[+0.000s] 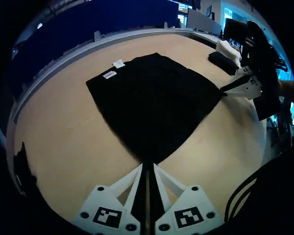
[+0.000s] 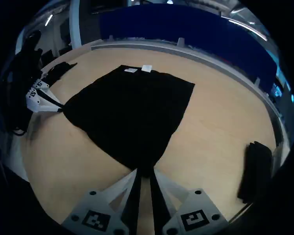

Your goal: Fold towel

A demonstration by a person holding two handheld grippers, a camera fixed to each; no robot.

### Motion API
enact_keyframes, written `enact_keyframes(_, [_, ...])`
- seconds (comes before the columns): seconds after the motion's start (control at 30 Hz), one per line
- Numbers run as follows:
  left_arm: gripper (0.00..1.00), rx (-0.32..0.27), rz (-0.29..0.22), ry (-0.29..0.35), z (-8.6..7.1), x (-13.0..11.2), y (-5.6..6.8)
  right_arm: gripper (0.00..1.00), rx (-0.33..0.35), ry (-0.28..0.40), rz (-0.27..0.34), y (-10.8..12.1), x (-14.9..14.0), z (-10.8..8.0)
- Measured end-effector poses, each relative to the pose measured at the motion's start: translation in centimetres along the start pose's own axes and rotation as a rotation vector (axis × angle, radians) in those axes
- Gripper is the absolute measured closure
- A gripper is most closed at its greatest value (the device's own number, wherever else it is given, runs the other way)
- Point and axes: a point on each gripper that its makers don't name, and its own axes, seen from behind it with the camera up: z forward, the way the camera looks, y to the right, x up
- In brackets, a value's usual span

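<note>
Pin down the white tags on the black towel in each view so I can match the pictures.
Left gripper view: white tags on the black towel's far-left edge, upper left of centre.
Right gripper view: white tags by the towel's far corner, top centre.
Shared landmark: the blue partition behind the table's far edge.

A black towel (image 1: 155, 105) of matt cloth lies on a pale wood-grain worktop (image 1: 68, 129), smooth with a faint sheen. Small white tags (image 1: 109, 75) at its edge look like fabric or paper. The left gripper (image 1: 148, 170) and right gripper (image 2: 145, 172) are smooth, matt white plastic.
</note>
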Motion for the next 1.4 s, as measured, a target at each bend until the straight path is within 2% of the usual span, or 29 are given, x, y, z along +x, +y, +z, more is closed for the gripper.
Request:
enact_keyframes(0.27, [0.98, 0.017, 0.014, 0.005, 0.1, 0.3, -0.2, 0.85, 0.003, 0.006, 0.001, -0.1, 0.4, 0.0])
enact_keyframes(0.47, [0.99, 0.001, -0.016, 0.017, -0.3, 0.8, 0.2, 0.86, 0.010, 0.016, 0.004, -0.4, 0.8, -0.2])
enact_keyframes(0.7, [0.99, 0.003, -0.027, 0.023, -0.5, 0.9, 0.0, 0.86, 0.010, 0.019, -0.002, -0.4, 1.2, -0.5])
enact_keyframes(1.0, [0.99, 0.012, -0.068, 0.035, -2.0, 1.5, -0.5, 0.86, 0.004, 0.031, -0.022, -0.3, 2.6, -1.7])
enact_keyframes(1.17, [0.99, 0.017, -0.096, 0.049, -3.0, 2.0, -0.6, 0.86, 0.004, 0.045, -0.025, -0.3, 3.9, -2.8])
enact_keyframes(1.4, [0.99, 0.021, -0.109, 0.070, -4.7, 2.7, -0.5, 0.86, 0.007, 0.053, -0.043, -0.5, 5.2, -4.6])
